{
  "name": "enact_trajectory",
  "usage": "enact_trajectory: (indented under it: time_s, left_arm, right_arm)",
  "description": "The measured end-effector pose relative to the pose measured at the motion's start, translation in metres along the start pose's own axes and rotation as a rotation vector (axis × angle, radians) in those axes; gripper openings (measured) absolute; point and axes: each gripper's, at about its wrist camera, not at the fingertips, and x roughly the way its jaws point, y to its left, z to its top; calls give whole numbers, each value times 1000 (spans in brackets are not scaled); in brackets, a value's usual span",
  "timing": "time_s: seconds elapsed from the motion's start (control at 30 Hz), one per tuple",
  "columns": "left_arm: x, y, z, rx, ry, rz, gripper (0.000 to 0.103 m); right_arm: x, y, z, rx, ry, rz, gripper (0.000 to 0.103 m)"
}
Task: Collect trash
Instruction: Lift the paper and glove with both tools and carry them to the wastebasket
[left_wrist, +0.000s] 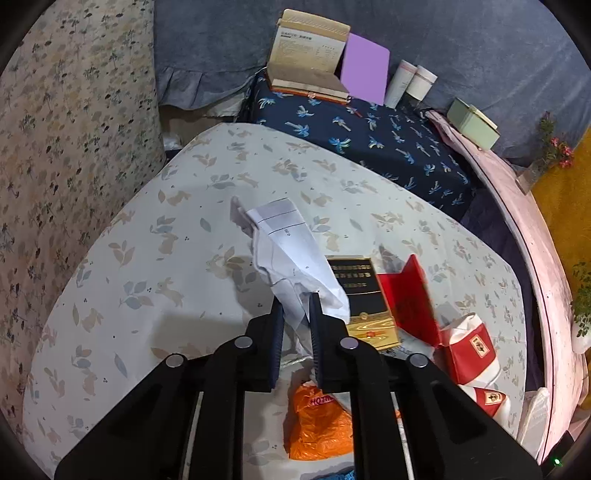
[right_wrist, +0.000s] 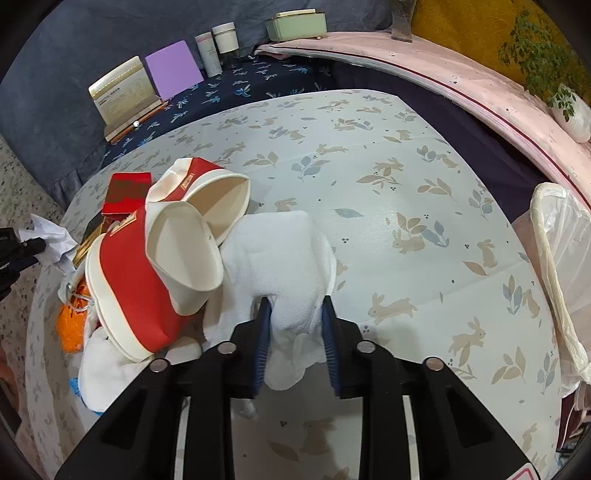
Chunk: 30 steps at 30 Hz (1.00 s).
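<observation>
Here we see two tools at work over a surface (right_wrist: 424, 192) covered in a pale cloth printed with rabbits and leaves. Our left tool (left_wrist: 297, 299) has its jaws drawn narrow on a crumpled sheet of white paper (left_wrist: 291, 251), which stands up between the pads and leans away from the camera. Our right tool (right_wrist: 295, 304) is pinched on a folded white paper towel (right_wrist: 288, 258), the wad bulging out past both pads. The left wrist view alone shows a black and gold flat box (left_wrist: 360, 295) just beside the paper, with an open red carton (left_wrist: 408, 295) touching its far side, and an orange plastic bag (left_wrist: 317, 424) lying under the tool. The right wrist view shows that bag only as an orange scrap (right_wrist: 72, 325) at the edge of the heap, and it gives us what the other view cuts off: two crushed red and white paper cups (right_wrist: 177, 251), one nested over the other and lying on their sides against the towel. Only this view shows the bin with a pale plastic liner (right_wrist: 557, 258) standing off the surface's right edge, well apart from the heap. Both views catch the dark blue palm-print cloth (left_wrist: 369, 140) beyond the surface, with a purple card (right_wrist: 171, 68) propped on it.
</observation>
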Motion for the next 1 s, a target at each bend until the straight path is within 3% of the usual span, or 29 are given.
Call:
enact_trajectory:
  time_s: [0.53, 1.0]
  left_arm:
    - [-62, -32, 3, 68, -87, -99, 8]
    - [-124, -125, -23, 243, -141, -244, 8]
  right_arm:
    - [-80, -18, 33, 34, -187, 25, 17]
    - [-158, -57, 42, 56, -341, 9, 17]
